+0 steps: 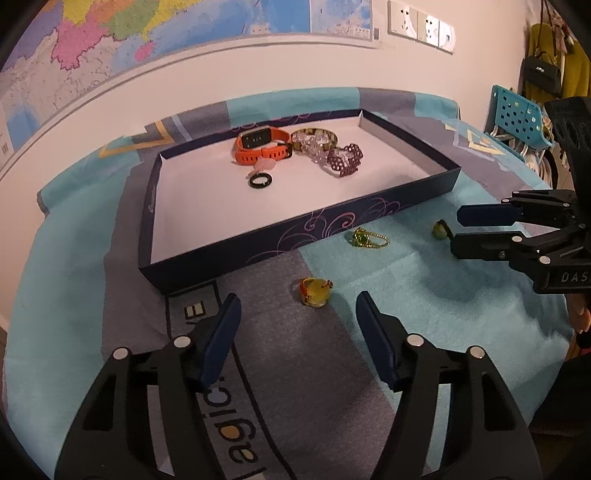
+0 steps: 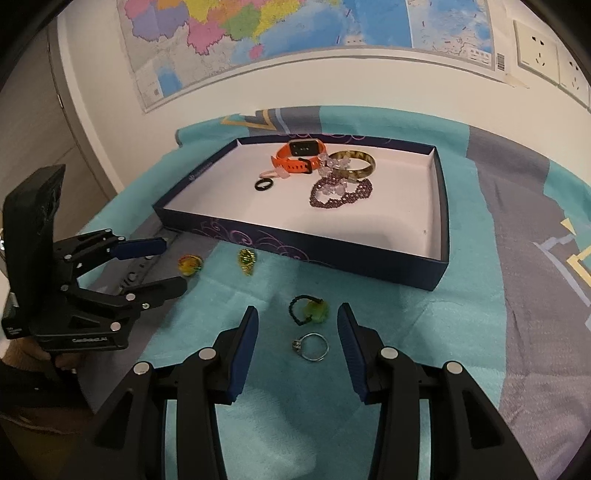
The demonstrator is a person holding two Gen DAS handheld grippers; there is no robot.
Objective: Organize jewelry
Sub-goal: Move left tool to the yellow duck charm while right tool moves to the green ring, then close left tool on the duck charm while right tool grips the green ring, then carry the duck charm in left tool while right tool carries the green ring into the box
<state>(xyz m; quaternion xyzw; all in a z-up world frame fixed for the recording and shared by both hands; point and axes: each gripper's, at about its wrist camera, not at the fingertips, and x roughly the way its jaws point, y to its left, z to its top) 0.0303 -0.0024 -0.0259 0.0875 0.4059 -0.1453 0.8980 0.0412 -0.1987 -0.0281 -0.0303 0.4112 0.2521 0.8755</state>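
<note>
A dark blue tray [image 1: 295, 230] [image 2: 295, 248] with a white floor holds an orange watch [image 1: 258, 146], a bangle [image 2: 354, 162], a purple beaded bracelet [image 1: 345, 158] and a black ring [image 1: 260, 181]. On the cloth in front of it lie an amber ring [image 1: 314, 293] [image 2: 190, 264], a gold-green piece [image 1: 365, 238] [image 2: 246, 260], a green pendant on a black cord [image 2: 312, 312] [image 1: 440, 229] and a silver ring [image 2: 314, 346]. My left gripper [image 1: 298, 298] [image 2: 174, 265] is open, with the amber ring just ahead of its tips. My right gripper [image 2: 298, 309] [image 1: 456, 229] is open over the pendant and the silver ring.
A blue and grey cloth [image 1: 424, 295] covers the table. Behind the table is a wall with a map [image 2: 295, 29] and sockets [image 1: 421, 27]. A blue perforated basket [image 1: 517, 114] and hanging bags stand at the far right.
</note>
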